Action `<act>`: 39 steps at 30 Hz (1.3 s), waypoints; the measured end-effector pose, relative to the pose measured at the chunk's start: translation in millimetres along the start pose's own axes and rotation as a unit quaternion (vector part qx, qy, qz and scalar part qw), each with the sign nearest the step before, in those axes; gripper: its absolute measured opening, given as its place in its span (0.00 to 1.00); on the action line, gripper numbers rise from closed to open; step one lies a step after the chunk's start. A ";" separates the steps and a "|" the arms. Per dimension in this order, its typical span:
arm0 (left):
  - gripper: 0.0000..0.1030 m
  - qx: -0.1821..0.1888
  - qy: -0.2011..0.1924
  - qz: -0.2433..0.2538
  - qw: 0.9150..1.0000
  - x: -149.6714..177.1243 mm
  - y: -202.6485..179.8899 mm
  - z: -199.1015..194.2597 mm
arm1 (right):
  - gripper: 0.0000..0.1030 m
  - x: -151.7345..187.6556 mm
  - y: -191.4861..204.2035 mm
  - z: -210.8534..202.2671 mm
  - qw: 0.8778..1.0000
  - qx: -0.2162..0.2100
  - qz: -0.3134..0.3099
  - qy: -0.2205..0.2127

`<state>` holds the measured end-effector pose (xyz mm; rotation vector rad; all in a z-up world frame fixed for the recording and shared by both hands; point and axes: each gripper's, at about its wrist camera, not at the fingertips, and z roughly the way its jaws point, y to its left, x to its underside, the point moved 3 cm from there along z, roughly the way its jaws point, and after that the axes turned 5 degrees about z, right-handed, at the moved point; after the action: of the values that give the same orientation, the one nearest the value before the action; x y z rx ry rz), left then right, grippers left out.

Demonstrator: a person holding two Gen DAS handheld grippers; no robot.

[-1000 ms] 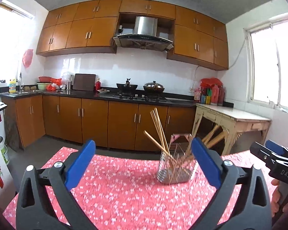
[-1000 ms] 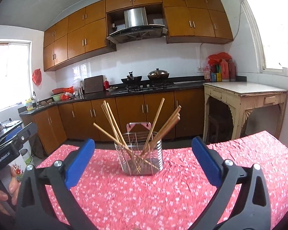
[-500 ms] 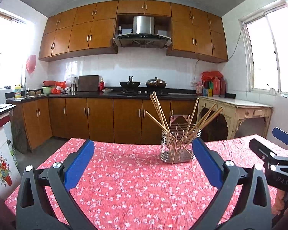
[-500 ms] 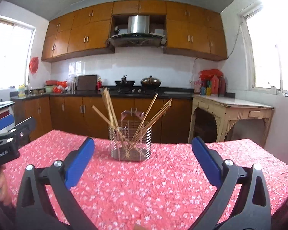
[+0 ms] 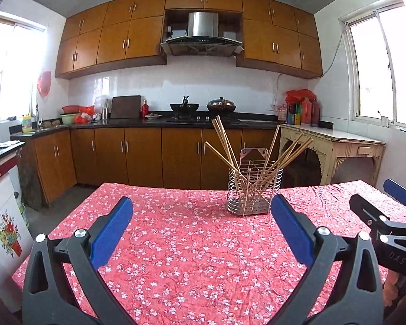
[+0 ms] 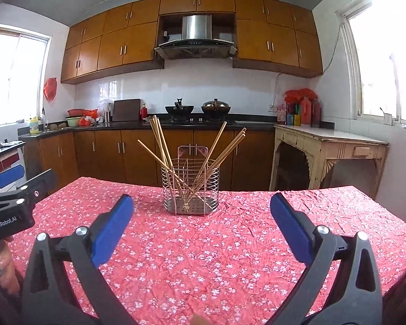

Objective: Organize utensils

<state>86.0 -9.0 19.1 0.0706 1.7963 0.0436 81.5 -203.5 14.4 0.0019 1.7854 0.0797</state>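
Observation:
A wire utensil holder [image 5: 253, 189] stands upright on the red flowered tablecloth [image 5: 189, 243], with several wooden chopsticks [image 5: 226, 143] leaning out of it. It also shows in the right wrist view [image 6: 190, 187], with its chopsticks [image 6: 159, 140]. My left gripper [image 5: 203, 230] is open and empty, well short of the holder and to its left. My right gripper [image 6: 201, 227] is open and empty, facing the holder from a distance. The right gripper shows at the right edge of the left wrist view [image 5: 392, 216], the left gripper at the left edge of the right wrist view [image 6: 10, 195].
Behind the table runs a kitchen counter [image 5: 149, 123] with a wok [image 5: 184, 106], a lidded pot [image 5: 221, 105] and brown cabinets. A cream side table [image 5: 335, 143] with bottles stands at the right under a window. The tablecloth's far edge [image 6: 311, 189] lies just behind the holder.
Both grippers have pulled back and risen, so the holder now looks smaller and farther. Both stay open and empty. The holder and chopsticks have not moved.

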 end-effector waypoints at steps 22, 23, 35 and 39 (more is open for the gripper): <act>0.98 0.008 -0.025 -0.004 1.000 -1.4 -1.3 -4.8 | 0.96 -2.2 -8.2 1.1 1.000 -0.001 0.008 -0.004; 0.98 0.009 -0.025 -0.005 1.000 -0.9 -1.3 -5.2 | 0.96 -2.3 -8.9 1.5 1.000 -0.001 0.009 -0.004; 0.98 0.010 -0.025 -0.011 1.000 0.3 0.2 -6.3 | 0.96 -1.6 -12.3 2.4 1.000 -0.003 0.013 -0.003; 0.98 0.012 -0.024 -0.012 1.000 0.2 0.7 -5.8 | 0.96 -1.0 -13.0 2.7 1.000 -0.004 0.015 -0.002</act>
<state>80.3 -8.2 20.3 0.0668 1.7498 0.0029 84.8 -216.4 14.1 0.0228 1.7811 0.1068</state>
